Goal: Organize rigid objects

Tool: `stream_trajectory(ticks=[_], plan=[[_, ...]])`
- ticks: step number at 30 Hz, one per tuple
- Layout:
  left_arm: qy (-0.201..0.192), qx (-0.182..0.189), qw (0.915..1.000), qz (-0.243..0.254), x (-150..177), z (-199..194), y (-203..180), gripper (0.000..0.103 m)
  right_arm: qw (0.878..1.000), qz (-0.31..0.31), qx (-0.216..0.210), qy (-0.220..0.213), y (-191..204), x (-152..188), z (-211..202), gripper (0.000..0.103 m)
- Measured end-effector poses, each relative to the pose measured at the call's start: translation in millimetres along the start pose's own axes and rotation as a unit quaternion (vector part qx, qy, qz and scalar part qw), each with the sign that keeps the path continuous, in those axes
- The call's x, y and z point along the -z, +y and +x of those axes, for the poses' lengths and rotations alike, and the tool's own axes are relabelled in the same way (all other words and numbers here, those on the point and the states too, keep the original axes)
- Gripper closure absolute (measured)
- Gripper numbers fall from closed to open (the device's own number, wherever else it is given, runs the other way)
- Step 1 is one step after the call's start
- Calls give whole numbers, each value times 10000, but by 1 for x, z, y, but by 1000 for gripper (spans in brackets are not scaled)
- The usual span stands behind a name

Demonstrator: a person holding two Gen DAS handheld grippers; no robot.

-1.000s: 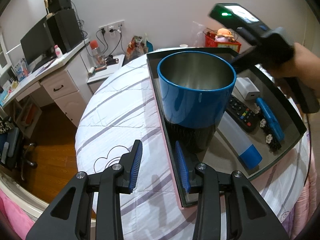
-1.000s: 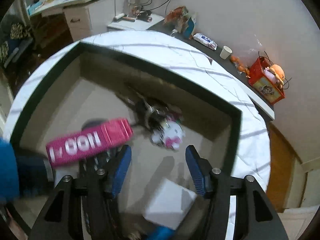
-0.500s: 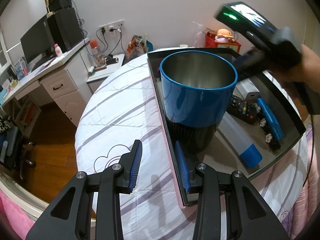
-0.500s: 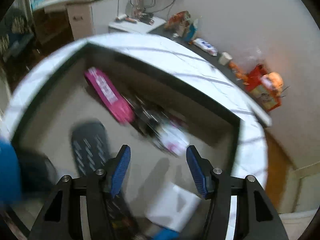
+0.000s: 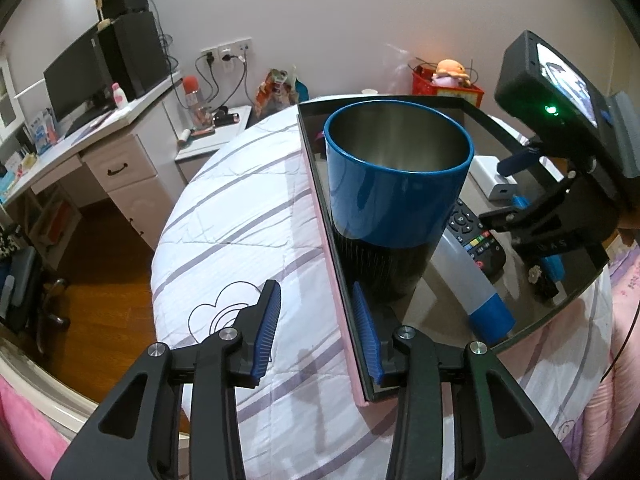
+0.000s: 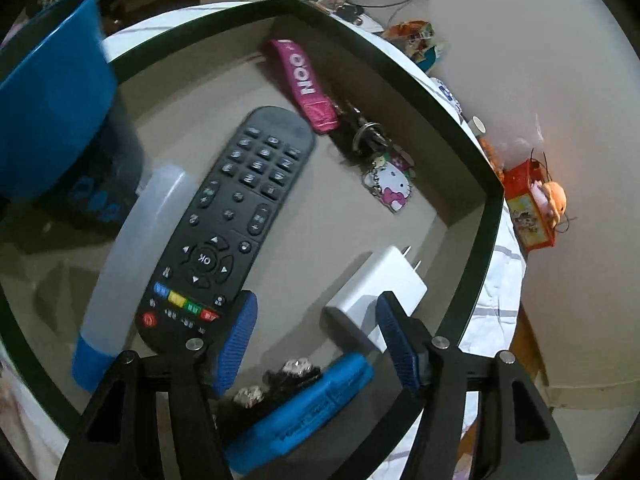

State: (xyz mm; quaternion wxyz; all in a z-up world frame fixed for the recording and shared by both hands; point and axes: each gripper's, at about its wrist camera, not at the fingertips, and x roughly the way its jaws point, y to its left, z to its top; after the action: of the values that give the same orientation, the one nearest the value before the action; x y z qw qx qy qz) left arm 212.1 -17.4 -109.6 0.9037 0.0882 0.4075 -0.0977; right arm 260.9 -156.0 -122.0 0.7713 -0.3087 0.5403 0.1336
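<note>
Sorting looks nearly finished: inside the dark rectangular tray (image 6: 490, 216) lie the black remote control (image 6: 232, 224), pink-strapped keyring (image 6: 308, 84), white charger (image 6: 376, 288) and blue steel-lined cup (image 5: 396, 184), while both the left gripper (image 5: 316, 330) and right gripper (image 6: 314, 344) hang released, seemingly empty.

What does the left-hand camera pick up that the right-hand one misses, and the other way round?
Only the left wrist view shows the desk with the monitor, the wooden floor, the left tongs straddling the tray's edge, and the steel inside of the blue cup. Only the right wrist view shows the pink strap, its Hello Kitty charm, and the gap between the open right tongs. Both show the tray, cup, black remote, white charger, frosted bottle and blue marker.
</note>
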Motion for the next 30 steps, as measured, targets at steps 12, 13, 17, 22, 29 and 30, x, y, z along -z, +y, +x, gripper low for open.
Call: stream_trajectory(ticks=[12, 13, 17, 22, 29, 30], plan=[[-76, -34, 10000, -52, 4, -10, 3, 56, 9992, 367, 90, -115, -26, 34, -36, 33], [-75, -41, 9999, -59, 5, -10, 3, 56, 9993, 321, 174, -61, -24, 37, -37, 32], [-101, -23, 9999, -51, 6, -14, 1, 56, 9988, 139, 431, 177, -20, 47, -31, 31], [-206, -51, 9998, -38, 6, -24, -3, 46, 9983, 517, 200, -172, -20, 60, -41, 30], [-358, -108, 9992, -129, 5, -38, -9, 31, 9884, 1249, 58, -861, -13, 79, -60, 25], [-393, -122, 9991, -135, 4, -41, -11, 30, 9858, 1379, 56, -954, -12, 81, -64, 25]])
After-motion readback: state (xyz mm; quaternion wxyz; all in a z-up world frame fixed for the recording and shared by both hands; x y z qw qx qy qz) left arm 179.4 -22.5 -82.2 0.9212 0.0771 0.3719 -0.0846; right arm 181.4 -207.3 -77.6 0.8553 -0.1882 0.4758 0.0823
